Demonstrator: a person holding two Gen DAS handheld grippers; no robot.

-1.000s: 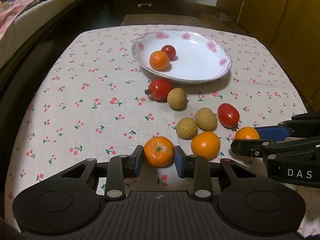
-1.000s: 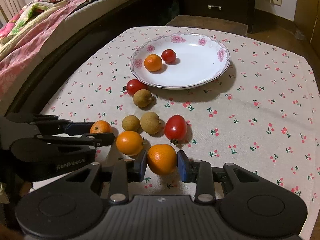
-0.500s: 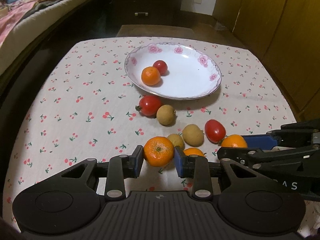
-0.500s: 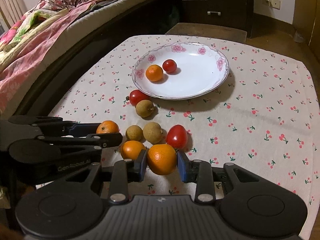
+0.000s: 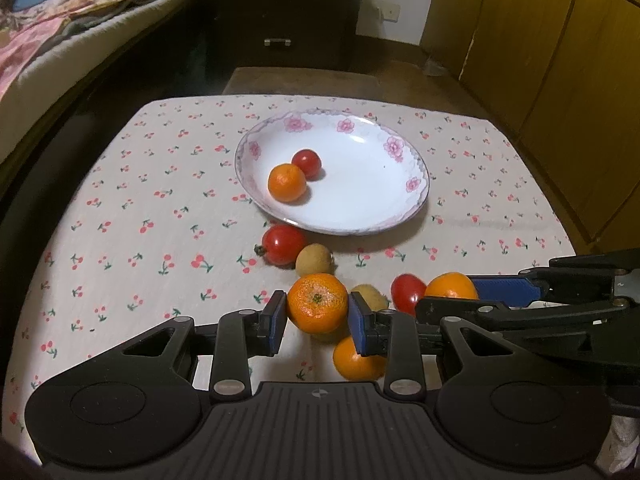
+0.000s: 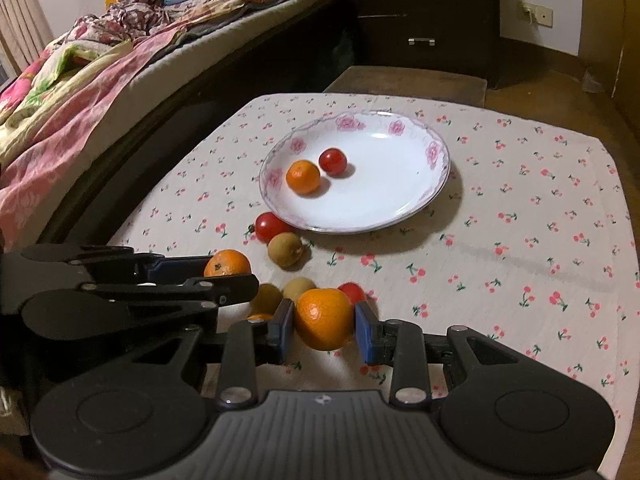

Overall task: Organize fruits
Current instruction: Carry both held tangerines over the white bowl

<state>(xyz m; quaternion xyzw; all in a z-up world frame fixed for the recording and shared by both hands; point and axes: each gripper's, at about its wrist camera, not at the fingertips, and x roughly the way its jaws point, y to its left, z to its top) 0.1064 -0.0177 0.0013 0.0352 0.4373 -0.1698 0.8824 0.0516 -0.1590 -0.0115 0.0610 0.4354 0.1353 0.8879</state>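
Note:
My left gripper (image 5: 317, 316) is shut on a mandarin (image 5: 317, 307), held above the table; the mandarin also shows in the right wrist view (image 6: 227, 263). My right gripper (image 6: 324, 326) is shut on a second mandarin (image 6: 325, 319), also lifted, which shows at the right of the left wrist view (image 5: 451, 286). The white flowered plate (image 5: 400, 216) holds a mandarin (image 5: 287, 182) and a red tomato (image 5: 306, 163). On the cloth near the plate lie a tomato (image 5: 282, 243), a longan (image 5: 315, 259), another tomato (image 5: 407, 292), more longans (image 6: 298, 289) and a loose mandarin (image 5: 354, 360).
The table has a cherry-print cloth (image 5: 160, 208). A bed (image 6: 100, 68) runs along the left. A dark drawer chest (image 6: 424, 16) stands behind, with a brown stool (image 6: 408, 80) at the table's far edge. Wooden cabinets (image 5: 540, 40) are at the right.
Both grippers have risen from the table, each with its mandarin. The fruit left on the cloth now sits lower and farther under the fingers.

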